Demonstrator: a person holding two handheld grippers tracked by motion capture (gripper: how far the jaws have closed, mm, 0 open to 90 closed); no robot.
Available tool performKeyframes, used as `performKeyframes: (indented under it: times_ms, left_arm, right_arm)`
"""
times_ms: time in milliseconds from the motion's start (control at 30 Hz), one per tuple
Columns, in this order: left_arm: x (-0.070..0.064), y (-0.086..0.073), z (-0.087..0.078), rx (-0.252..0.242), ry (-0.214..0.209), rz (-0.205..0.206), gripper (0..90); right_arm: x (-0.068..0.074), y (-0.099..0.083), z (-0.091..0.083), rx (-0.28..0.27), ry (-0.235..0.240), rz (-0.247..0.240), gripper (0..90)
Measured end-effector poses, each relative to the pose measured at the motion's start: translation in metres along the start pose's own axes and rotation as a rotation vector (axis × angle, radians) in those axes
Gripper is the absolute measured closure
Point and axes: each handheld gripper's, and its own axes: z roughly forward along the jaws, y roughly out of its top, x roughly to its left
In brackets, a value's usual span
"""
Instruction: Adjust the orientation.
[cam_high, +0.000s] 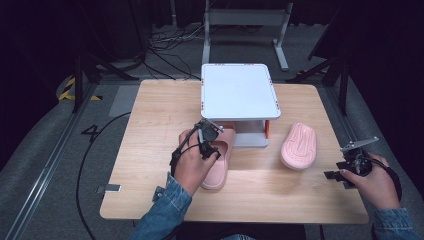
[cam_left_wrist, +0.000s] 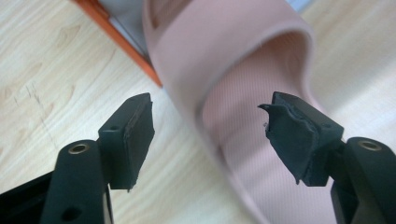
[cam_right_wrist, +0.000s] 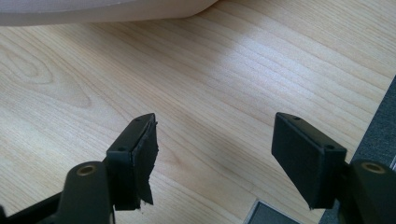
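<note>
The left tool (cam_left_wrist: 208, 135) is being held spread over the upright pink rubber slipper (cam_high: 218, 157), whose toe is lying by the white two-tier shelf (cam_high: 239, 92) on the pale wooden table (cam_high: 150, 125). The right tool (cam_right_wrist: 215, 158) is being held spread, pinching nothing, near the table's right edge, beside the overturned pink slipper (cam_high: 299, 146).

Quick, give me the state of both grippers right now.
Left gripper: open, holding nothing, jaws either side of the pink slipper.
Right gripper: open, empty, over the bare table.
</note>
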Motion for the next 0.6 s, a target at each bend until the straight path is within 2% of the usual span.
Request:
performKeyframes:
  times_ms: [100,167,267,300,333,433,500,600]
  left_arm:
    - [0.006,-0.012,-0.006,0.023,-0.023,0.010,37.3]
    - [0.009,-0.026,-0.007,0.069,-0.054,0.013,44.7]
    - [0.012,-0.042,0.000,0.141,-0.078,0.019,52.9]
    - [0.014,-0.050,0.010,0.185,-0.074,0.022,54.6]
    - [0.014,-0.054,0.015,0.203,-0.079,0.016,56.0]
    - [0.011,-0.057,0.024,0.247,-0.094,0.025,57.6]
    - [0.007,-0.056,0.030,0.277,-0.123,0.043,58.3]
    - [0.000,-0.053,0.034,0.298,-0.138,0.059,59.1]
  right_arm:
    - [0.001,0.000,-0.001,-0.003,0.002,-0.002,32.1]
    - [0.001,0.001,-0.002,-0.005,0.002,-0.006,32.1]
    - [0.002,0.002,-0.001,-0.003,0.002,-0.005,32.0]
    - [0.004,0.003,0.001,0.006,0.003,-0.008,32.1]
    - [0.004,0.004,0.002,0.004,0.003,-0.014,32.0]
    - [0.006,0.005,0.001,0.004,0.005,-0.017,31.9]
    - [0.006,0.006,0.001,-0.001,0.005,-0.020,31.8]
    - [0.006,0.007,0.003,0.004,0.007,-0.018,31.7]
